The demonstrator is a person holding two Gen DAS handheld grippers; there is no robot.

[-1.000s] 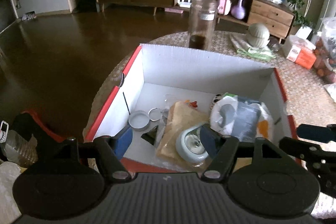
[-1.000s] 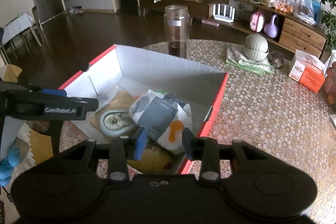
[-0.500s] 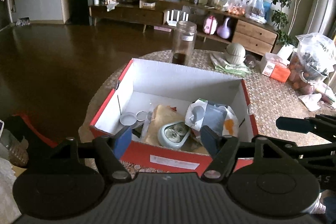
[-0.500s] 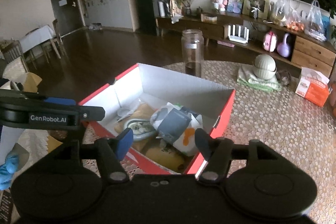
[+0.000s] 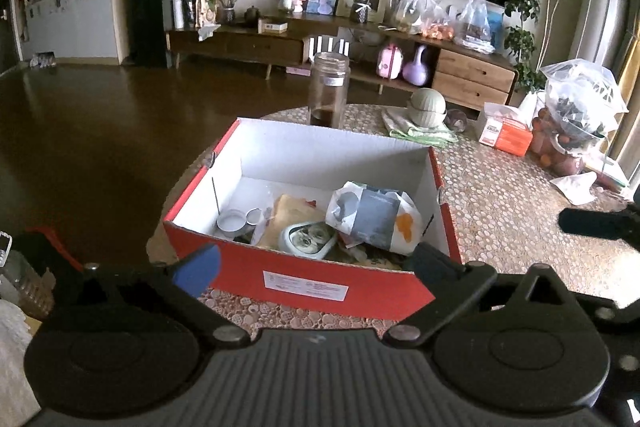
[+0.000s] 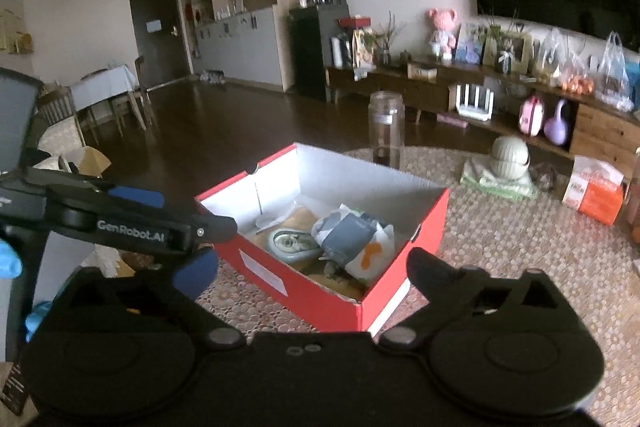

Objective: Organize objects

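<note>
We find both tools, left (image 5: 314,267) and right (image 6: 308,269), spread apart and empty. The red box (image 5: 304,275) sits on the tabletop (image 5: 516,227) at 12 o'clock, the glass jar (image 5: 329,89) behind it.

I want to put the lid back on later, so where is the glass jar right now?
The glass jar stands upright on the table just behind the far wall of the red box, left of the green bowl on its cloth; both views show it.
</note>
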